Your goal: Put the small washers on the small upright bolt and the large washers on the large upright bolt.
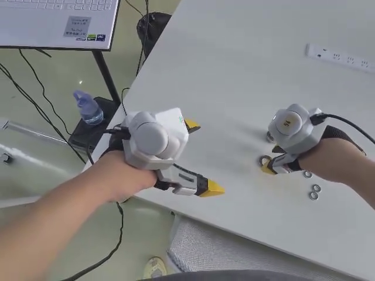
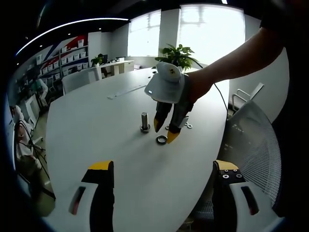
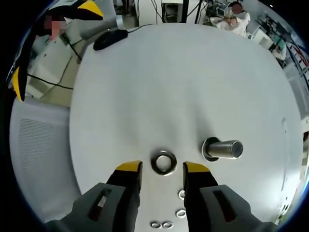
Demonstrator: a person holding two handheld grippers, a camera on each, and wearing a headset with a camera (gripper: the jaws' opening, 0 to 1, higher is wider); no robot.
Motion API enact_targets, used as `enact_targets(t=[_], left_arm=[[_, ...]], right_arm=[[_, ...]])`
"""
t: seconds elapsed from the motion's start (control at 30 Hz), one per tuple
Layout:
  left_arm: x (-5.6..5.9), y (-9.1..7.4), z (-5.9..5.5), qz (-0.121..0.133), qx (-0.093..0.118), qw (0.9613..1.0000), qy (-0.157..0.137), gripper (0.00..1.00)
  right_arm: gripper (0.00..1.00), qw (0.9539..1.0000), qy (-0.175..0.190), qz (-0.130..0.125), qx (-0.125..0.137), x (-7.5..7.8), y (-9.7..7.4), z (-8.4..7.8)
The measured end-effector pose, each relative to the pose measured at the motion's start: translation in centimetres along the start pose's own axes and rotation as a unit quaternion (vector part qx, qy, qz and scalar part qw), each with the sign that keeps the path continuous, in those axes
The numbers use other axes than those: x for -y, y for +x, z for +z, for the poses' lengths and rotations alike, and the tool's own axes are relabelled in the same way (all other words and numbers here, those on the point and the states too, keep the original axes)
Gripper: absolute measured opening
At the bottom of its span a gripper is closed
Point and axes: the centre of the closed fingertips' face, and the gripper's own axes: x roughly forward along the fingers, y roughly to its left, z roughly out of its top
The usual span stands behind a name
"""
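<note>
One large washer (image 3: 163, 163), a flat silvery ring with a wide hole, lies on the white table (image 3: 169, 72) just ahead of the right gripper (image 3: 163, 169), whose yellow-tipped jaws stand apart and empty. Beside it rises an upright bolt (image 3: 223, 149), a dull metal post on a round base. Four small washers (image 3: 181, 194) lie nearby. Well apart, the left gripper (image 2: 163, 166) hangs spread wide, holding nothing.

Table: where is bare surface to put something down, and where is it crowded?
The wide stretch of table between the power strip and the left claw is bare. Crowded: around the right claw, with the large washer, the upright bolt and the small washers.
</note>
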Motion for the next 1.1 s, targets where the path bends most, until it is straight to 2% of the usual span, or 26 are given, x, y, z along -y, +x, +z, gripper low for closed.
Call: enact_targets(t=[0.57,0.87,0.93,1.1], left_arm=[[0.09,-0.10,-0.39,-0.003,-0.002,1.0000,-0.005,0.82],[0.36,0.19,-0.75,-0.008,-0.006,0.9999,-0.007,0.81],[0.28,0.38,-0.67,-0.008,-0.002,0.9999,-0.011,0.81],[0.01,0.50,-0.52,-0.002,0.003,0.9999,-0.014,0.81]], right_arm=[[0.35,0.9999,0.004,-0.003,-0.012,-0.03,0.82,-0.67],[0.35,0.9999,0.011,-0.006,-0.005,0.12,0.93,-0.27],[0.34,0.9997,0.023,-0.005,-0.002,0.24,0.90,-0.29],[0.32,0.9998,0.019,-0.007,-0.007,0.32,0.94,-0.27]])
